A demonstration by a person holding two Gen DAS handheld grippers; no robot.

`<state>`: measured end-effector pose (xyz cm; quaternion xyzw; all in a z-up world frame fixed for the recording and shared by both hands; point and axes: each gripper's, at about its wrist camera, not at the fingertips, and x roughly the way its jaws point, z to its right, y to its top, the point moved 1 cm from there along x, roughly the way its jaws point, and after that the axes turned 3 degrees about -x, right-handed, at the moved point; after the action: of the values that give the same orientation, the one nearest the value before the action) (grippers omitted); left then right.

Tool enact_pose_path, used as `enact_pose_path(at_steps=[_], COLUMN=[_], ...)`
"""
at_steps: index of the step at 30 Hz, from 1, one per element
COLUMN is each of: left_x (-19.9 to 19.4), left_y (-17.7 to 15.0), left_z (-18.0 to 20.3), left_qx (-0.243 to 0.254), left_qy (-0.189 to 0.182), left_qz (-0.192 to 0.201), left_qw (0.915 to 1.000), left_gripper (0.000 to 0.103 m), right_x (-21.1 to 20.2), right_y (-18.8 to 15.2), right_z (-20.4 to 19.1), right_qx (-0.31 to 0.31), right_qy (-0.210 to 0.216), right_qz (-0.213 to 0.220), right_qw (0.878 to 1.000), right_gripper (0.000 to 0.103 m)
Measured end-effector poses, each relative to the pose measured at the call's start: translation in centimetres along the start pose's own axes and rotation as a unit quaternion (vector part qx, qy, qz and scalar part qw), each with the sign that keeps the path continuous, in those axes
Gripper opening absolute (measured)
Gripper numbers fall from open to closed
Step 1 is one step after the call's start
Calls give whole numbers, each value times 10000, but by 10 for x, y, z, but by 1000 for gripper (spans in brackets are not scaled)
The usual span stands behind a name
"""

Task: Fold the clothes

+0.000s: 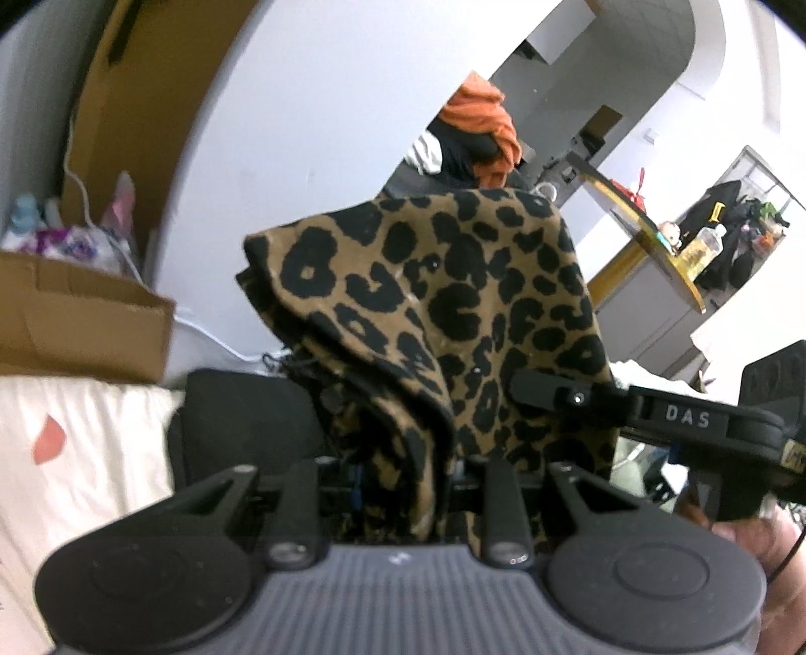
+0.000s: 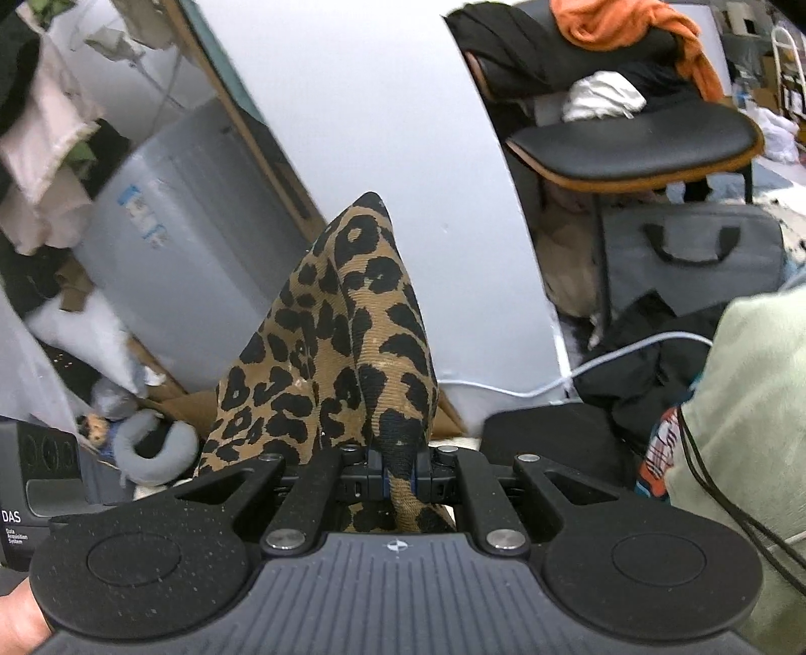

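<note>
left tool (image 1: 403, 483): clamped on the leopard-print garment (image 1: 453, 302) (bunched up)
right tool (image 2: 398, 473): pinching the same garment's edge

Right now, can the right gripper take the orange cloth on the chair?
Probably not. The right gripper is shut on the leopard cloth, so it has no free jaws. The orange cloth lies far off on the chair.

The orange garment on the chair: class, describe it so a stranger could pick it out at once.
Find the black-seated chair with the wooden edge, standing against the white wall. Clothes are heaped on its back and seat; the orange garment is draped on top. It is the only bright orange piece, above a black one and a white one.
</note>
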<state>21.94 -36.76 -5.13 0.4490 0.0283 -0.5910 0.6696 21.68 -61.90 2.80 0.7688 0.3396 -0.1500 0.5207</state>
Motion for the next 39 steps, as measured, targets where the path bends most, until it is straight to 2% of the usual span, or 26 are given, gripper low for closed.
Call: enact_pose_path(at_steps=[12,19,29,34,39], left_x=[91,141,209,235,257], left_y=[-25,-29,-31,-32,-26], left_z=[-80,-125,-174,-191,-204], left_qx=[-383,-586,-604,-546,-546], left_qy=[16,9,-40,-43,-81], left_qz=[-572,-696,-837,-874,-854], left_qw=[9976,9959,9946,9947,9948], left_gripper=[27,27,27,27,27], right_x=[108,163,237,268,288], right_y=[-47,-65,-90,-102,-100], right_z=[59,88,132,153,165], right_qx=[500,670,924,1042,1009], right_qy=[-302,-431,-592,-634,-706], right_qz=[-485,-533,-573,-572,-530], right_qw=[9971,9954,9923,9909,9910], right_gripper=[5,5,5,5,5])
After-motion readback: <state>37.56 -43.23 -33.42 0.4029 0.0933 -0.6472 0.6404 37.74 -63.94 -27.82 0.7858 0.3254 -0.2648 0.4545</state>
